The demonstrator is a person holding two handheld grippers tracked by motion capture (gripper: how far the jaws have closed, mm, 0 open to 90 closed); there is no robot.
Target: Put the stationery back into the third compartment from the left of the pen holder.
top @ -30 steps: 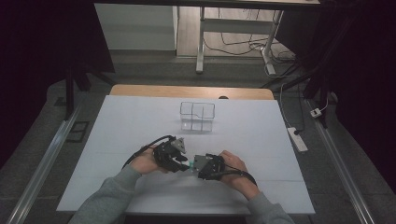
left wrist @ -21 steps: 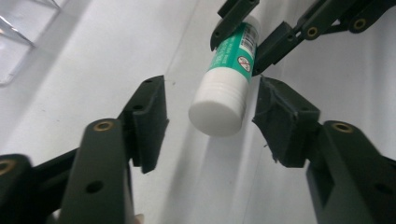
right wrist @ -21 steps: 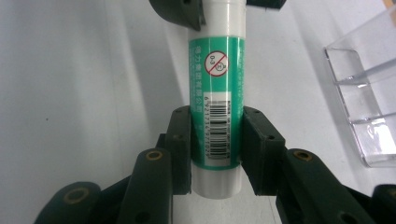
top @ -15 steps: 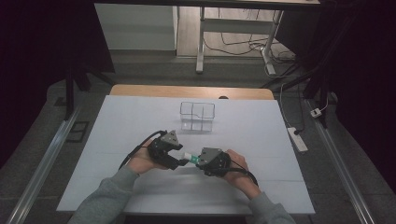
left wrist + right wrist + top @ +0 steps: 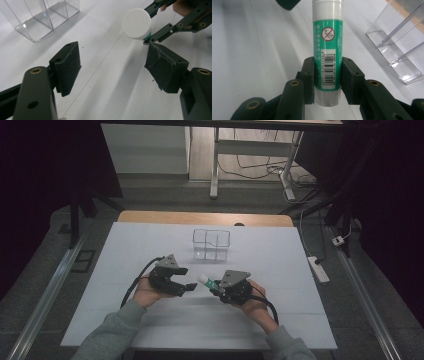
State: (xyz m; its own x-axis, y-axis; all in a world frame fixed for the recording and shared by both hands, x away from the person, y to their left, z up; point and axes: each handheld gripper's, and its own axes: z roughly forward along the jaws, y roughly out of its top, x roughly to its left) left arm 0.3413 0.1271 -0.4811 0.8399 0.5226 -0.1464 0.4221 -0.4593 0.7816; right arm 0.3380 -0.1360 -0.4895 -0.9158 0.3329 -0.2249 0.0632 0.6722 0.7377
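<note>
A glue stick (image 5: 327, 50) with a green label and a white cap is clamped near its base by my right gripper (image 5: 327, 75). In the high view the glue stick (image 5: 207, 282) points left from the right gripper (image 5: 216, 286) towards my left gripper (image 5: 186, 278), a small gap apart. The left gripper (image 5: 113, 60) is open; its jaws have just been opening and nothing lies between them. The stick's round white cap (image 5: 136, 23) faces it from just ahead. A clear compartment box (image 5: 211, 245) stands farther back on the table.
The white table top (image 5: 125, 320) carries the clear box (image 5: 42, 17) beyond the hands. A wooden strip (image 5: 205, 217) runs along its far edge. A power strip (image 5: 319, 269) lies on the floor to the right.
The left gripper has opened, let go of the stick's white end and drawn back to the left. The right gripper keeps its hold on the glue stick.
</note>
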